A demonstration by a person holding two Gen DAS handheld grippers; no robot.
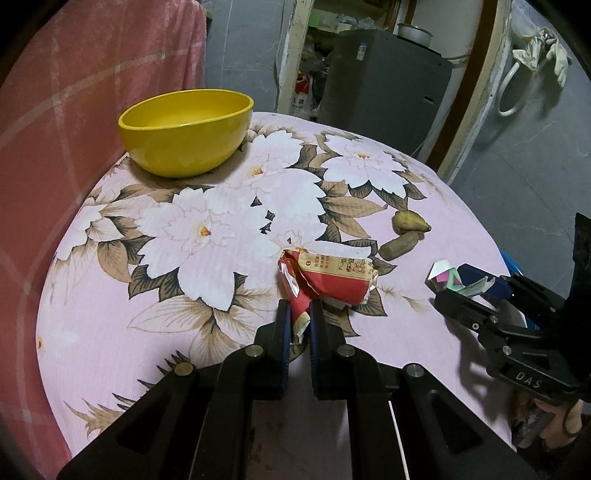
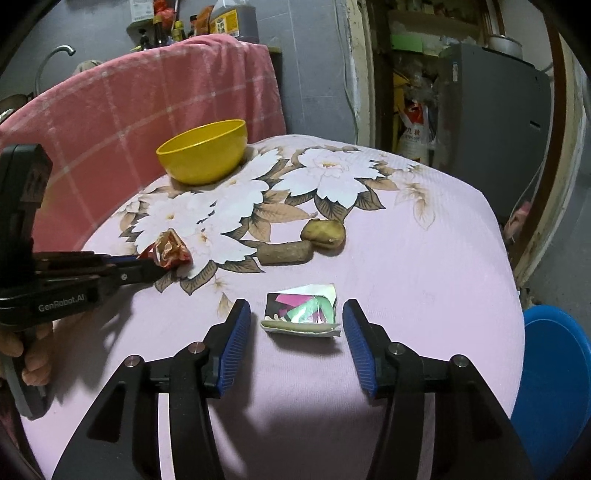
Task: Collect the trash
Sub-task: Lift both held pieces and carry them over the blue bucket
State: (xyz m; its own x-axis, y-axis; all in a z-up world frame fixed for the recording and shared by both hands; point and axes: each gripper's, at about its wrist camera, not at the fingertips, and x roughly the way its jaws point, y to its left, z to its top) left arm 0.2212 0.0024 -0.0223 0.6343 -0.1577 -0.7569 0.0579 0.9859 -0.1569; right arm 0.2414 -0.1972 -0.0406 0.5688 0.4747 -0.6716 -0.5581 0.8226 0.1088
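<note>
- The red crumpled wrapper (image 1: 327,278) lies on the near middle of the surface (image 1: 110,314), and the left claw (image 1: 298,314) pinches its torn tail between its blue-padded fingers (image 1: 283,325).
- In the right wrist view the same wrapper (image 2: 171,253) sits at the tip of the left claw (image 2: 147,267), which reaches in from the left edge.
- A folded paper scrap (image 2: 303,310), printed pink, green and black, rests flat on the surface (image 2: 424,295) between the spread fingers (image 2: 236,343) of the right claw (image 2: 297,314); neither pad touches it.
- From the left wrist view that paper scrap (image 1: 445,278) lies just beyond the tip of the right claw (image 1: 476,295).
- Two brown lumps, a rounded one (image 2: 324,233) and a long one (image 2: 286,253), lie touching each other a little farther back, between the wrapper and the scrap.
- A yellow bowl (image 1: 186,133) stands upright near the far left edge of the surface, well apart from the trash.
- The surface is covered by a pale pink cloth with big white flowers and brown leaves.
- A pink checked blanket (image 2: 129,110) is draped behind and left of the surface.
- A blue tub (image 2: 554,387) sits low beside the right edge.
- Beyond, a grey cabinet (image 1: 384,85) stands in a doorway, bottles (image 2: 221,20) crowd a shelf, and a pale glove (image 1: 543,51) hangs on the grey wall.
</note>
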